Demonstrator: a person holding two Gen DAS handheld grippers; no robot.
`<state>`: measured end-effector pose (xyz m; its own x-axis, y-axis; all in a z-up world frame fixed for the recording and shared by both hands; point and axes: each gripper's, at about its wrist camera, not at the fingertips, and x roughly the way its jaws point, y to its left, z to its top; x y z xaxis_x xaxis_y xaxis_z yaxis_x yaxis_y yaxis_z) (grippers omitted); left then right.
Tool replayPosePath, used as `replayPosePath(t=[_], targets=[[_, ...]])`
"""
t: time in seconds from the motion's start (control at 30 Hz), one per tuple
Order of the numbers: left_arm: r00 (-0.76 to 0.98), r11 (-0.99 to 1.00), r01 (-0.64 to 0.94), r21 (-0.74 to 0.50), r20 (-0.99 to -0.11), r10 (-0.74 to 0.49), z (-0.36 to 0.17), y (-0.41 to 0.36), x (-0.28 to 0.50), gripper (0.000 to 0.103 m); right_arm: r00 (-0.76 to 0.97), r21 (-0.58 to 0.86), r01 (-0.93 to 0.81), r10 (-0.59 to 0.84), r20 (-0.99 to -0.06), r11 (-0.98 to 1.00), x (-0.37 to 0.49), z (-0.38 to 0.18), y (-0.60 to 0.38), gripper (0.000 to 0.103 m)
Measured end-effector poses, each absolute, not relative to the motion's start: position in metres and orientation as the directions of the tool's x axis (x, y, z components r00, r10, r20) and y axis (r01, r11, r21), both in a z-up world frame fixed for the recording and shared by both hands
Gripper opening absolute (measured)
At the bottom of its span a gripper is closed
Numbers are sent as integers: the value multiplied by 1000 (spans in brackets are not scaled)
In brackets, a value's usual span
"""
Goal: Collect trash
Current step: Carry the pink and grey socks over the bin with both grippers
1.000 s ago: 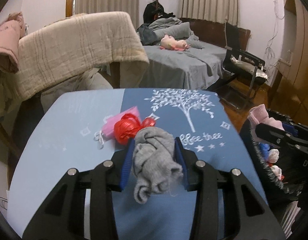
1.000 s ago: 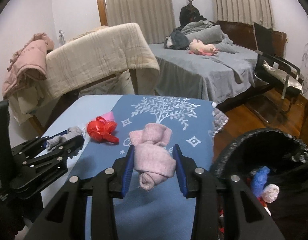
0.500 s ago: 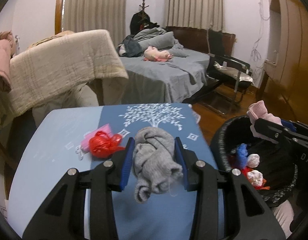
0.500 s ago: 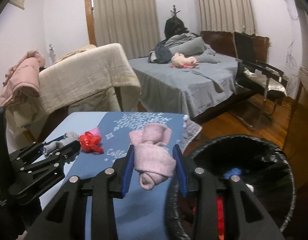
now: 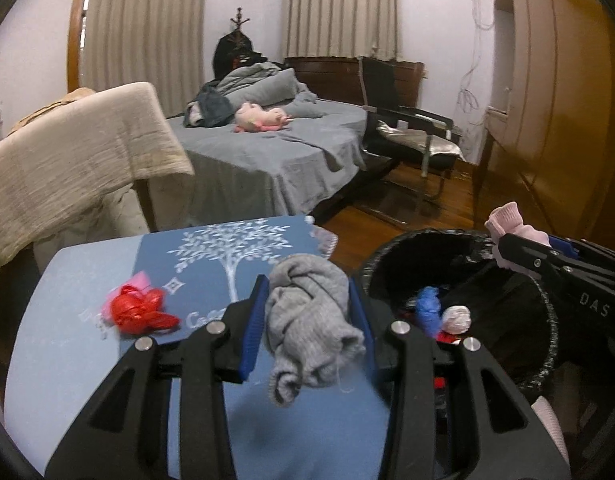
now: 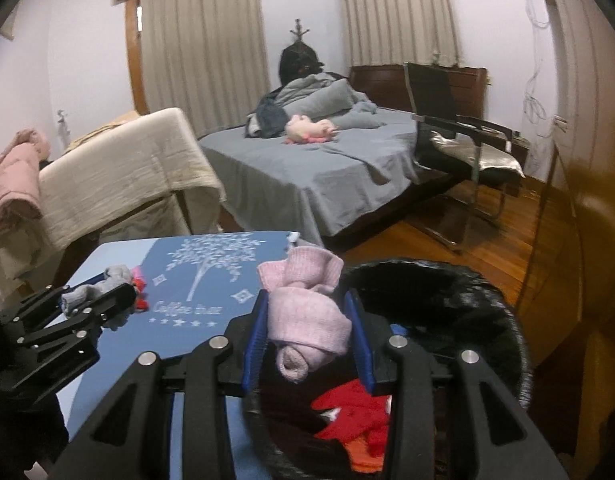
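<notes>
Low at centre of the left wrist view, left gripper (image 5: 309,320) clenched on a bunched grey sock (image 5: 309,320), blue pads pressing both sides, sock's loose end dangling below the fingers. Beneath it, blue table (image 5: 83,344) with a white tree print. Left of centre on that table, red crumpled wrapper (image 5: 137,312) lying on a pink scrap, apart from the gripper. At right of the frame, black trash bin (image 5: 543,320) lined with a black bag, holding a blue piece (image 5: 427,310) and a white ball (image 5: 456,317) of trash.

Low at centre of the right wrist view, right gripper (image 6: 307,332) grasping a rolled pink sock (image 6: 307,320) between its blue pads, held over the near left rim of the bin (image 6: 503,320). Below, inside the bin, red trash (image 6: 351,412) showing. At lower left of this frame, left gripper (image 6: 95,300) with the grey sock (image 6: 107,284) over the table (image 6: 107,360). In the upper half, grey bed (image 6: 327,168) with a pink plush toy (image 6: 307,129), black chair (image 6: 459,136) at right.
</notes>
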<state>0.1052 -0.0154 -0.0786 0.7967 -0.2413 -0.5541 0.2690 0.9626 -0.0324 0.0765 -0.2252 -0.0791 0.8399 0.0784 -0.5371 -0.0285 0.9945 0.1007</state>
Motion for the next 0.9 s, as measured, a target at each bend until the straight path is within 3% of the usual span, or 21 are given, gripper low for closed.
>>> replayPosePath(t=[0.9], targets=[[713, 859, 511, -24, -546, -439, -105, -147, 136, 38, 817, 60, 158, -96, -569, 986, 77, -101, -330, 38]])
